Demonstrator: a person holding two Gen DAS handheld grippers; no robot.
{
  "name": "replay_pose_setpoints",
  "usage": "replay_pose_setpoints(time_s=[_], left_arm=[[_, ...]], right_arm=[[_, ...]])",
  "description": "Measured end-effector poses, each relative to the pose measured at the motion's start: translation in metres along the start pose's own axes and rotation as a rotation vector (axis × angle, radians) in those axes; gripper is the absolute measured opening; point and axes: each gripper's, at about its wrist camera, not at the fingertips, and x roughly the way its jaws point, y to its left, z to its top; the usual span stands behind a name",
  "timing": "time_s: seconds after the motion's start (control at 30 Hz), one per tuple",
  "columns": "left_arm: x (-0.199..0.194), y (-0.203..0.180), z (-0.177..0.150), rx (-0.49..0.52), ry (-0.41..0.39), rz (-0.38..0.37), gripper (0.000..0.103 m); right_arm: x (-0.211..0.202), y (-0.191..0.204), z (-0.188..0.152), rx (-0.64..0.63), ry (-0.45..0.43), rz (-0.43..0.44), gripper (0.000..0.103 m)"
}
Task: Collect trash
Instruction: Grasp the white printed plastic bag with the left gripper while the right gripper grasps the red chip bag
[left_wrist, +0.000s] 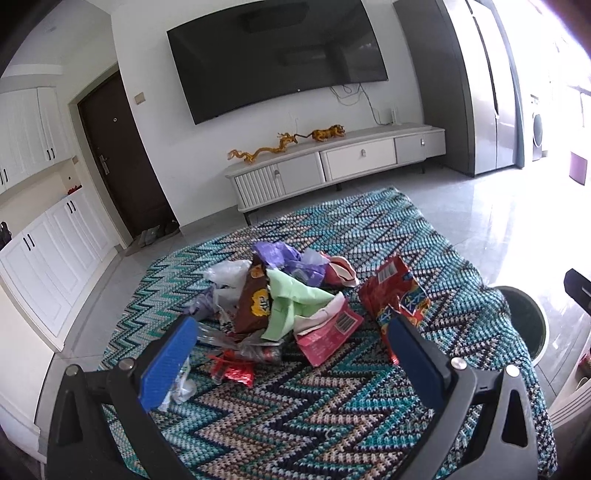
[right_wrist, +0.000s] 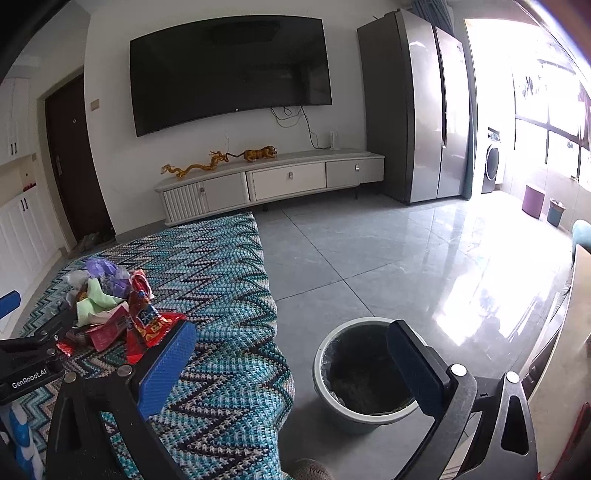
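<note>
Left gripper (left_wrist: 291, 325) spread wide and empty, poised just short of the trash heap (left_wrist: 280, 295), which lies straight ahead between the blue pads (left_wrist: 166, 365) and slightly beyond their tips, on the zigzag-knit cloth (left_wrist: 295, 424) toward its middle. Right gripper (right_wrist: 291, 343) likewise wide open and holding nothing, aimed past the cloth's right edge at the bin (right_wrist: 364, 373) standing on the tiled floor (right_wrist: 406, 266) just beside that edge; heap well off to its left, hence left gripper judged the nearer for the next pick. Heap loosely elongated from the far side of the cloth toward the near side, running roughly along the left gripper's line of sight, so that closing the pads would pinch it across its narrower width. Composed of crumpled, light wrappers: brown snack bag (left_wrist: 255, 299) standing tilted at centre, pale green sheet (left_wrist: 295, 299) beside it, purple film (left_wrist: 280, 258) at the far end, pink carton (left_wrist: 328, 332) and red packet (left_wrist: 395, 295) toward the right edge, small red wrapper (left_wrist: 236, 369) and clear plastic (left_wrist: 225, 280) on the left. Pieces overlapping and likely to shift or spring back when squeezed; bin reachable only by carrying across the cloth's right edge
</note>
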Motion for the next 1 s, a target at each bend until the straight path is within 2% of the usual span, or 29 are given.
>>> replay_pose_setpoints(time_s=[0.1,0.23,0.33,0.43,0.57,0.67,0.73,0.9,1.0], left_arm=[[-0.008,0.018,0.003,-0.022,-0.014,0.001,0.103],[-0.020,0.063,0.011,-0.077,-0.046,0.039,0.103],[-0.027,0.107,0.014,-0.115,-0.067,0.120,0.103],[-0.029,0.150,0.012,-0.157,-0.072,0.190,0.103],[-0.023,0.202,0.003,-0.215,-0.055,0.255,0.103],[-0.006,0.217,-0.011,-0.241,-0.009,0.216,0.103],[0.013,0.216,-0.027,-0.251,0.047,0.137,0.103],[0.062,0.189,-0.055,-0.227,0.166,-0.020,0.103],[0.083,0.175,-0.065,-0.224,0.213,-0.074,0.102]], right_arm=[[-0.013,0.005,0.005,-0.016,-0.014,-0.006,0.103],[-0.035,0.003,0.013,-0.013,-0.042,-0.016,0.103],[-0.044,0.002,0.022,-0.007,-0.055,-0.013,0.097],[-0.048,0.010,0.034,-0.008,-0.044,0.044,0.092],[-0.045,0.030,0.051,-0.024,-0.039,0.135,0.091],[-0.026,0.048,0.057,-0.020,0.014,0.222,0.085],[-0.009,0.065,0.056,-0.046,0.053,0.242,0.083],[0.031,0.102,0.050,-0.109,0.144,0.303,0.080],[0.057,0.122,0.047,-0.147,0.188,0.321,0.080]])
